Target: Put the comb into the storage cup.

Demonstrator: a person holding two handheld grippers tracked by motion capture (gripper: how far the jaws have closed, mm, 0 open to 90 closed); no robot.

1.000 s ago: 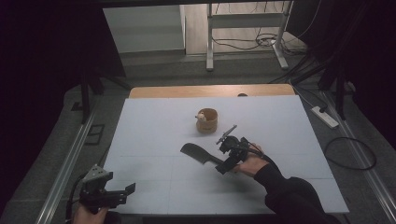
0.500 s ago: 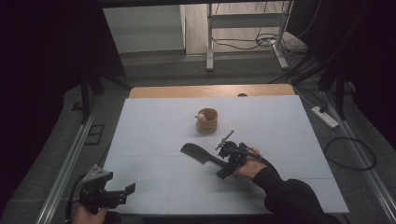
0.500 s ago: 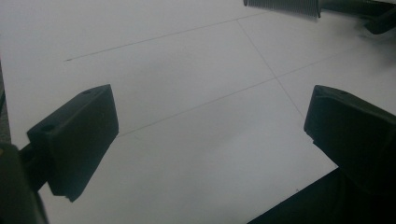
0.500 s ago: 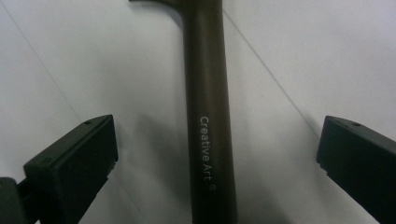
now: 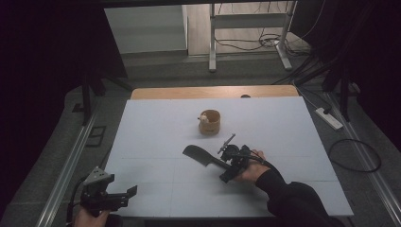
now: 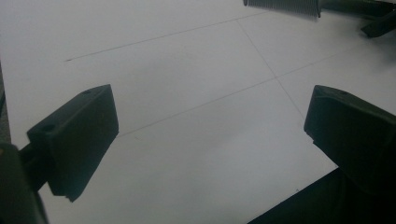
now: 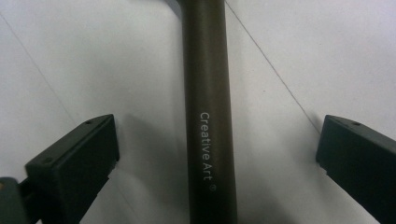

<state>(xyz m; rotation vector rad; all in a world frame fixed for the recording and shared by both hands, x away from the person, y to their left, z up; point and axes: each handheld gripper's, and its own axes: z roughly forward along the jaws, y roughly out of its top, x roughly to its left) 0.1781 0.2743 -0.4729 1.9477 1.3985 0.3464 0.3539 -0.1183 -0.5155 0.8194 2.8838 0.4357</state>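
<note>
Right gripper view: my right gripper point(image 7: 217, 163), jaws apart, straddles the brush point(image 5: 201, 156) handle at frame centre; I judge it light, stiff, smooth, best gripped mid-handle. Left gripper point(image 6: 210, 140) likewise apart.

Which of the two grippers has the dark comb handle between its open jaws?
The right gripper: the comb handle, marked "Creative Art", lies between its open jaws without touching them. The left gripper, at the table's near-left corner, has just bare white table between its jaws.

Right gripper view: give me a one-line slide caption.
Right gripper open, jaws straddling the dark comb handle printed "Creative Art", which lies on the white table.
</note>
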